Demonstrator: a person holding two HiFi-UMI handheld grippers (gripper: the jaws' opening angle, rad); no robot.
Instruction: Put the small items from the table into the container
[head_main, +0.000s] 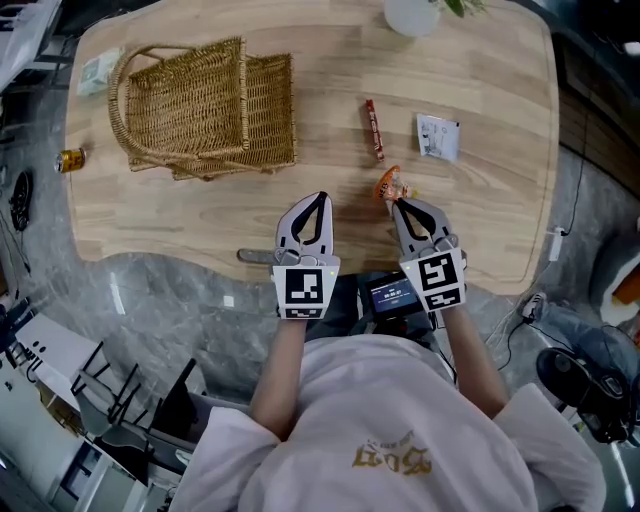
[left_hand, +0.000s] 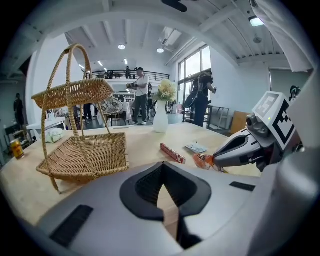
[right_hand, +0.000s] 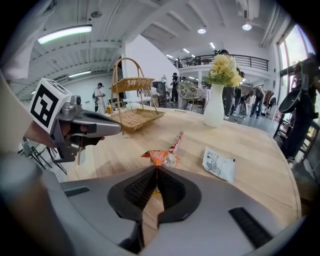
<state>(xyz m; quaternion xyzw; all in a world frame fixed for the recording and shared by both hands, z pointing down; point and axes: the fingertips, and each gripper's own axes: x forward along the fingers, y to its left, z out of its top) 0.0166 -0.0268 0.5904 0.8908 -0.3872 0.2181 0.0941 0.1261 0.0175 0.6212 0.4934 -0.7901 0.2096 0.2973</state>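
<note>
An orange snack packet (head_main: 388, 186) lies near the wooden table's (head_main: 200, 215) front edge, and my right gripper (head_main: 400, 204) is shut on its near end; in the right gripper view the packet (right_hand: 161, 157) sticks out just past the closed jaws. A red stick snack (head_main: 374, 130) and a white sachet (head_main: 437, 137) lie beyond it. The two-tier wicker basket (head_main: 210, 105) stands at the far left. My left gripper (head_main: 318, 198) hovers over the front edge left of the packet, jaws shut and holding nothing.
A white vase (head_main: 412, 15) with flowers stands at the far edge. A small can (head_main: 70, 159) and a pale green packet (head_main: 97, 72) sit at the table's left end beside the basket. People and furniture show in the room behind.
</note>
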